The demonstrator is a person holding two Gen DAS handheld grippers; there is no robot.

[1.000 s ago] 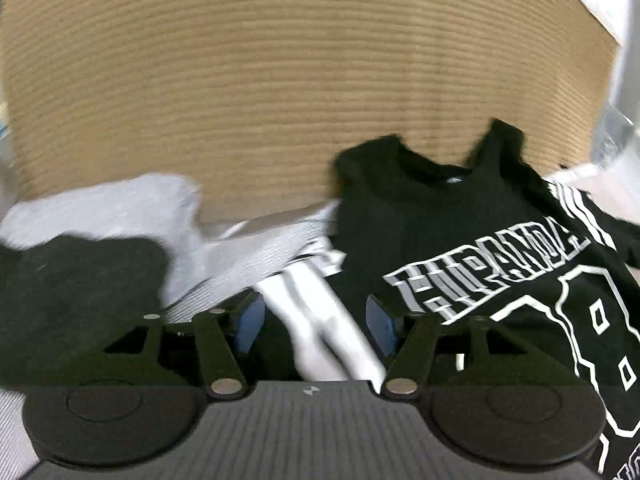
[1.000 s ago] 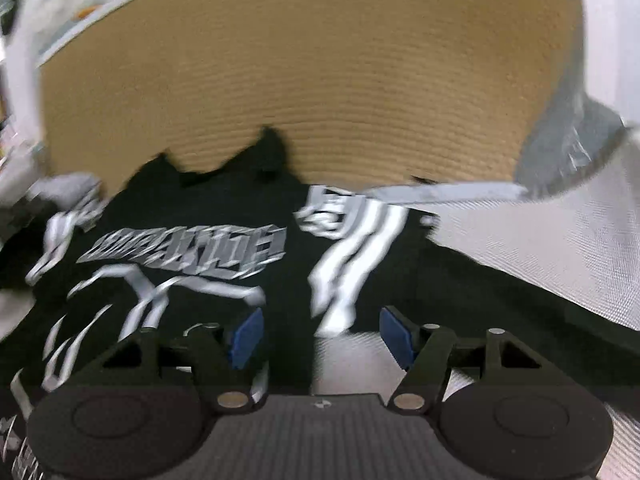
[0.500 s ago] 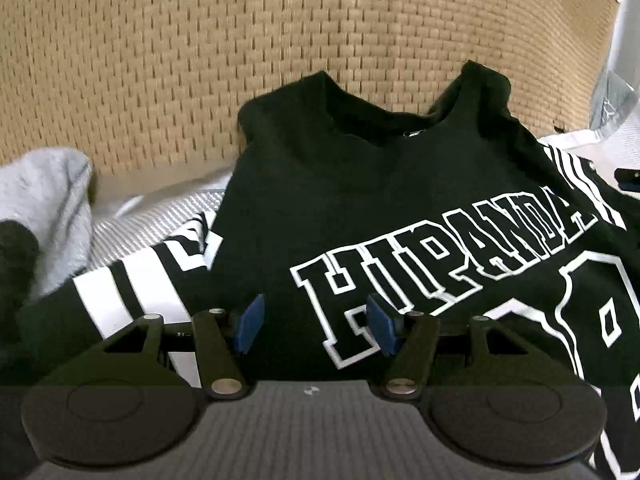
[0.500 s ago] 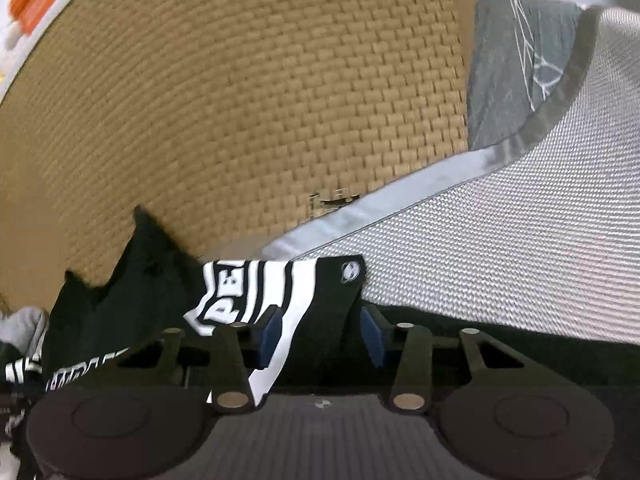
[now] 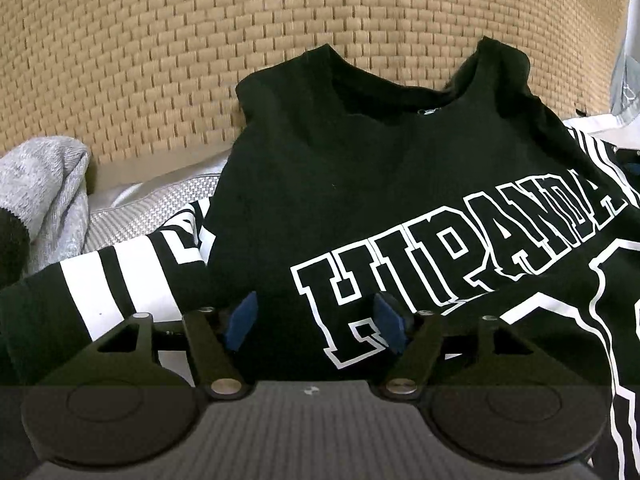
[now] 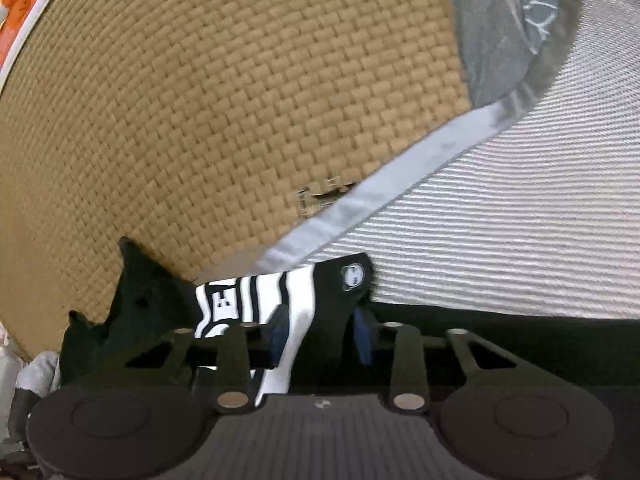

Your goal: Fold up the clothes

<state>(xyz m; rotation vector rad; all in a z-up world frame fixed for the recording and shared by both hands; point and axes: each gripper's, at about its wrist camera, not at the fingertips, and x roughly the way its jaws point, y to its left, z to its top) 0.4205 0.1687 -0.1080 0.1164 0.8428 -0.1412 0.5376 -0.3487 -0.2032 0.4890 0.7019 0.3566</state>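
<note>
Your right gripper [image 6: 320, 336] pinches the striped sleeve [image 6: 276, 296] of the black jersey [image 5: 400, 200], which lies collar toward the woven headboard [image 5: 160, 60], while your left gripper [image 5: 316, 322] hovers spread above its chest beside a grey garment [image 5: 44, 184].

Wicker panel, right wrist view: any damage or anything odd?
Yes: a small frayed break in the wicker panel, low down by the grey mat edge. The right claw grips the jersey sleeve there.

Both wrist views low, close; share black jersey [image 5: 400, 184], wicker wall [image 6: 240, 100].
</note>
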